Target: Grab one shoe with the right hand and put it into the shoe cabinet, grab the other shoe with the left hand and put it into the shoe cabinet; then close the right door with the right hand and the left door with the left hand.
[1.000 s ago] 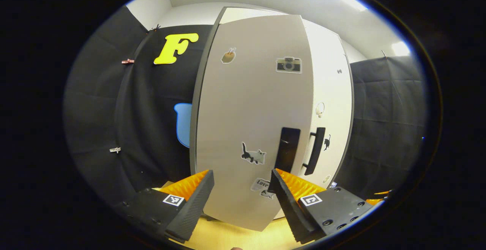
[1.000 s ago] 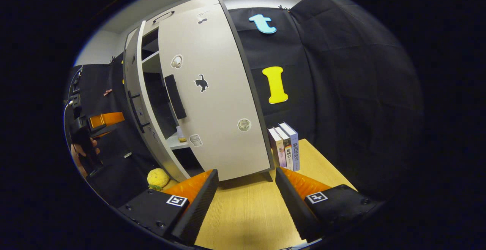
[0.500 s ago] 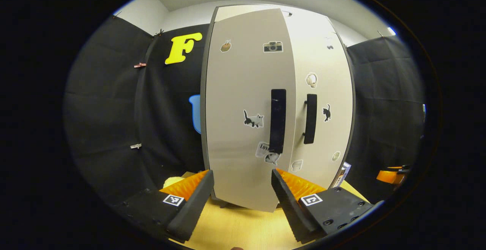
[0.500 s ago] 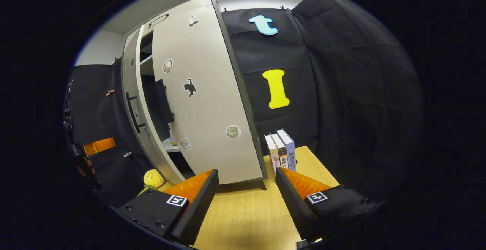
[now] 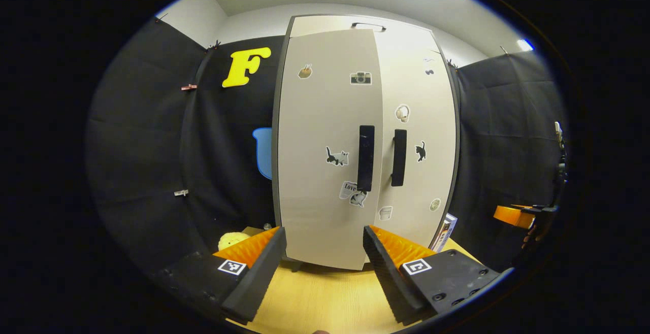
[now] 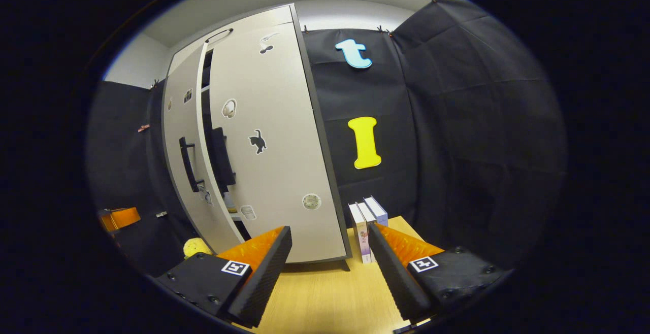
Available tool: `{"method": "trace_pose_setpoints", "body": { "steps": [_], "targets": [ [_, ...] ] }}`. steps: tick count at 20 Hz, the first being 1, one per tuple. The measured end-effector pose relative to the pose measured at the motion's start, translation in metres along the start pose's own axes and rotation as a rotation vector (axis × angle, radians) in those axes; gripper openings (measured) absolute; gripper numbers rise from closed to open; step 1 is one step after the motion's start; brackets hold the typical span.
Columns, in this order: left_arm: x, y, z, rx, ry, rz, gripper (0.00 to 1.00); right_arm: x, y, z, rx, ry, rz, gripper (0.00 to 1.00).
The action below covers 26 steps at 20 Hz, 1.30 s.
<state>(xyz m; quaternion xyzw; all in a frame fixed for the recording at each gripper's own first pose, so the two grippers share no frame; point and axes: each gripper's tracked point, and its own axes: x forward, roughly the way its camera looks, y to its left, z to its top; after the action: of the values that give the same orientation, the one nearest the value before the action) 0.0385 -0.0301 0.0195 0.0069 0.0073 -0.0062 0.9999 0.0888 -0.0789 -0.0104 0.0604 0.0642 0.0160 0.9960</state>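
The white shoe cabinet [image 5: 325, 212] stands straight ahead in the left gripper view, stickers on both doors. Its left door [image 5: 317, 121] stands slightly ajar, its lower edge out in front of the right door [image 5: 424, 181]. Two black handles [image 5: 366, 158] [image 5: 398, 157] sit side by side. My left gripper [image 5: 325, 268] is open and holds nothing, a short way back from the doors. In the right gripper view, a narrow dark gap [image 6: 205, 121] separates the left door [image 6: 177, 121] from the right door [image 6: 274, 146]. My right gripper [image 6: 330, 273] is open over the wooden table [image 6: 330, 298], also holding nothing.
A few books [image 6: 366, 225] stand upright on the table beside the cabinet's right side. A yellow plush toy [image 6: 195, 246] [image 5: 231, 240] lies by the cabinet's left foot. The other gripper shows as orange at each view's edge [image 5: 513, 215] [image 6: 119, 218]. Black cloth walls surround the booth.
The left door has swung from well open to nearly shut. My left gripper has drawn back from it. The right gripper has also backed away, and its view sits lower.
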Motion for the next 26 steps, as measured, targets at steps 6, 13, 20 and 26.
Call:
{"method": "trace_pose_setpoints", "body": {
  "steps": [6, 13, 20, 26],
  "targets": [
    [-0.022, 0.012, -0.011, -0.004, -0.018, -0.039, 0.95, -0.040, 0.019, -0.017, -0.057, 0.016, -0.022, 0.98],
    [-0.056, 0.028, -0.050, -0.007, 0.043, -0.074, 0.94, -0.077, 0.055, -0.043, -0.062, 0.046, -0.008, 0.98],
    [-0.076, 0.056, -0.044, 0.010, 0.010, -0.044, 0.95, -0.092, 0.081, -0.043, -0.080, 0.037, 0.028, 0.98],
    [-0.083, 0.070, -0.059, -0.007, 0.025, -0.038, 0.95, -0.097, 0.098, -0.059, -0.079, 0.053, 0.045, 0.98]
  ]
}}
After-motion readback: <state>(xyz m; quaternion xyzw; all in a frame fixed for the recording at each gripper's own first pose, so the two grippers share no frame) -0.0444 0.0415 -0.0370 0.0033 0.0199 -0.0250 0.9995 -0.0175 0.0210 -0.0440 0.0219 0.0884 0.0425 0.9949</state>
